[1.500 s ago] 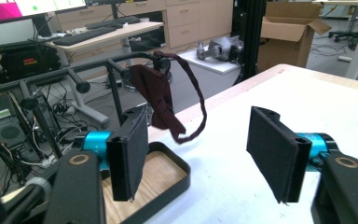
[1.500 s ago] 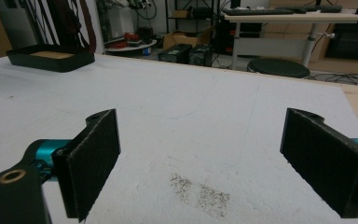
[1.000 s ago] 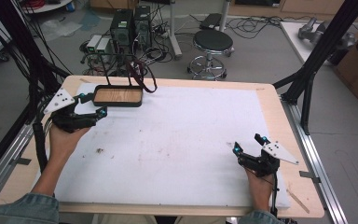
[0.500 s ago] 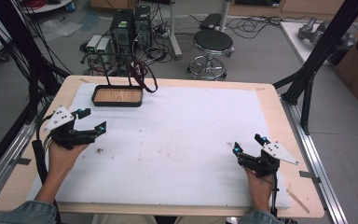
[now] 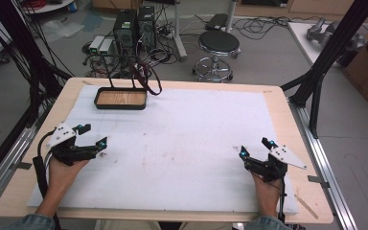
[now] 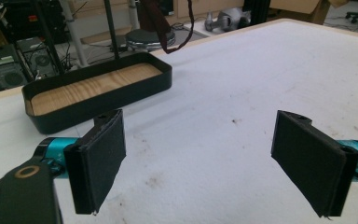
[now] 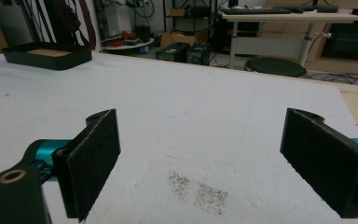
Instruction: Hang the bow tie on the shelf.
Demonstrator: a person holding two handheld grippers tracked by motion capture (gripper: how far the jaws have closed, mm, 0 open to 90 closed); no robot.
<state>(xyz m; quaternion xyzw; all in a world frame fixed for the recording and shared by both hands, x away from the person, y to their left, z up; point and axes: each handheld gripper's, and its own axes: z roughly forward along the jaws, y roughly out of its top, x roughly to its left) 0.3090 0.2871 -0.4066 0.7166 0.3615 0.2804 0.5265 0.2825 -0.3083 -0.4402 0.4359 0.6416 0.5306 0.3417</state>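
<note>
A black tray with a wooden floor [image 5: 120,99] stands at the far left of the white mat; it is empty, and a dark strap [image 5: 146,79] hangs from a stand behind it. My left gripper [image 5: 92,135] is open over the mat's left side, well in front of the tray [image 6: 93,91], with nothing between its pads [image 6: 100,161]. Near the right front of the mat my right gripper [image 5: 254,147] is open too, jaws wide apart, holding nothing. In the right gripper view the tray [image 7: 46,53] lies far off at the upper left.
The white mat [image 5: 182,143] covers most of the wooden table [image 5: 287,120]. A faint dirty patch [image 7: 198,191] marks the mat just ahead of the right gripper. Beyond the table stand a stool [image 5: 218,43], computer cases [image 5: 134,24] and black frame posts [image 5: 330,52].
My left gripper has drawn back from beside the tray toward the front left of the mat. The right gripper has stayed in place.
</note>
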